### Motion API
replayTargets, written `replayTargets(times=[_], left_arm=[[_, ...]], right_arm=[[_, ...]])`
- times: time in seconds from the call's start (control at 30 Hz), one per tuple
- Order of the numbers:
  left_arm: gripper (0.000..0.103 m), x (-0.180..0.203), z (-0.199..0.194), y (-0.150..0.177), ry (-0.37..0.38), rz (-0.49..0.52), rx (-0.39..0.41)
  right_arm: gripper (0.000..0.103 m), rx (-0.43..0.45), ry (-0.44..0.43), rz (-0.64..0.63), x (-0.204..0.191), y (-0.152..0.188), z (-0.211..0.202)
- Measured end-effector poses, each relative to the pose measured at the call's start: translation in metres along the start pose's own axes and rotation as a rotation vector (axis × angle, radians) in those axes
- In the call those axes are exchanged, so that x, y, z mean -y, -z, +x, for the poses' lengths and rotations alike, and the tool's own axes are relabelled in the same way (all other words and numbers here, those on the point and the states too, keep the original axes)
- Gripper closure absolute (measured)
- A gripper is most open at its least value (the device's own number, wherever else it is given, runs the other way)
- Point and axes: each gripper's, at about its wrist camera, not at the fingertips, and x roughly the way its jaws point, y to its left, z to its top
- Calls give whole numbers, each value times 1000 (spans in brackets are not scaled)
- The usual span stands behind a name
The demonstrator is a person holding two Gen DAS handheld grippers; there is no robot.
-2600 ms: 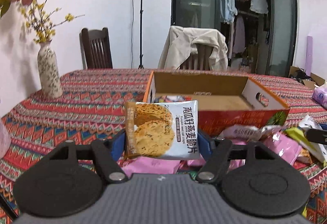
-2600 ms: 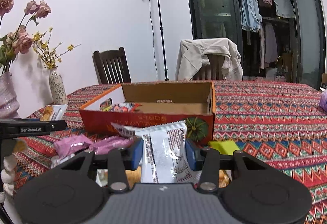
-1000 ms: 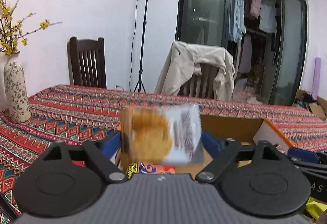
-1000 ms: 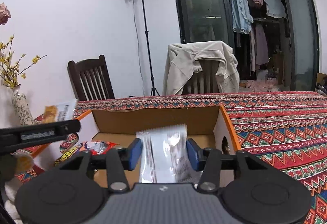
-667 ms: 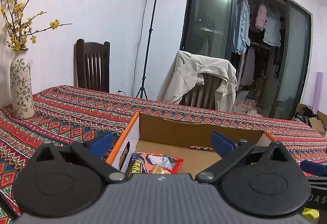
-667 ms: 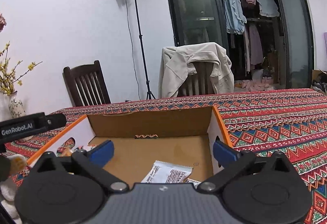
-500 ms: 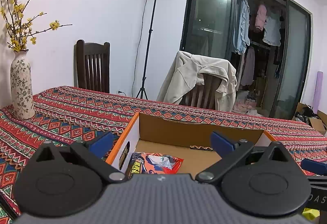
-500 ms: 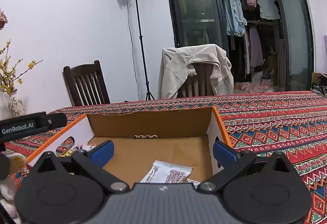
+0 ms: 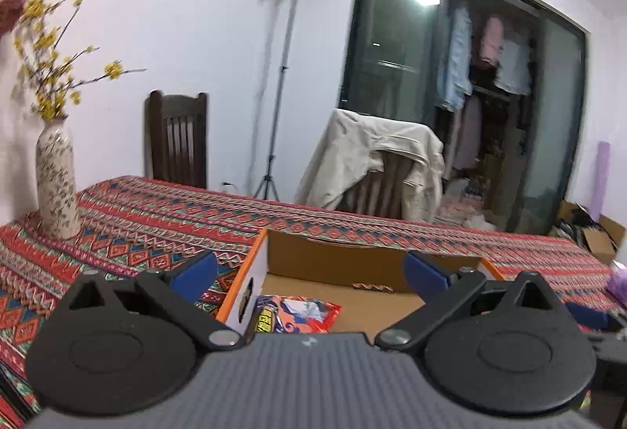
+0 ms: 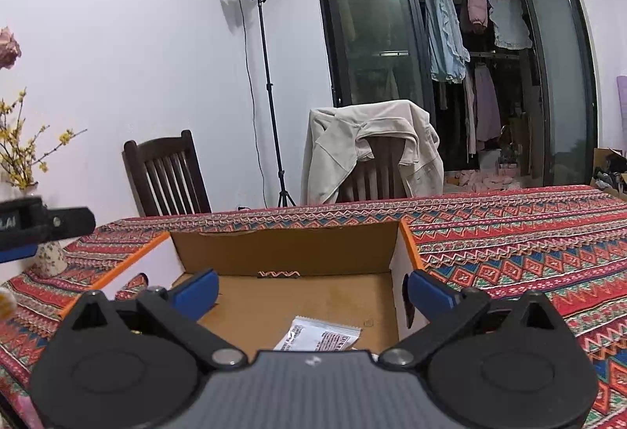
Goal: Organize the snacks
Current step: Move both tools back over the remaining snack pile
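**Both tongs empty above the open cardboard box**

Left wrist view: my left tongs (image 9: 309, 268) stand spread wide, nothing between the blue pads (image 9: 194, 270). Below them lies the cardboard box (image 9: 337, 260), open at the top, its orange-edged left wall running toward me and its brown far wall closing the back. A red-orange snack packet (image 9: 301, 313) lies flat on the box floor close to the left wall; the floor to its right is bare. Left of the box the desk (image 9: 137, 225) with its patterned cloth is free up to the vase (image 9: 57, 182) near the far left edge.

Right wrist view: my right tongs (image 10: 313, 288) have just been opening and now stand wide apart with nothing between them. A white snack packet (image 10: 317, 337) lies on the box floor near the right wall (image 10: 401, 264), apart from it. The middle and back of the box floor are uncovered. The desk right of the box is open cloth. Part of my left tool (image 10: 43, 223) enters at the left edge.
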Motion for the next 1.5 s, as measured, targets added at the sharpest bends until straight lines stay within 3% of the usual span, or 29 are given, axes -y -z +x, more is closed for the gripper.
replayTargets(times=[0.33, 0.6, 0.93, 1.27, 1.5], left_arm=[[0, -12, -53, 8, 51, 45, 47], [0, -34, -71, 41, 30, 56, -8], [0, -60, -89, 68, 19, 15, -45], [0, -58, -96, 71, 16, 20, -58], [0, -62, -96, 72, 11, 13, -71]], right_arm=[[0, -11, -26, -47, 7, 6, -67], [0, -55, -10, -45, 21, 32, -100], [0, -139, 1, -44, 37, 74, -121], [0, -146, 18, -46, 35, 81, -129], [0, -191, 95, -58, 50, 76, -119]])
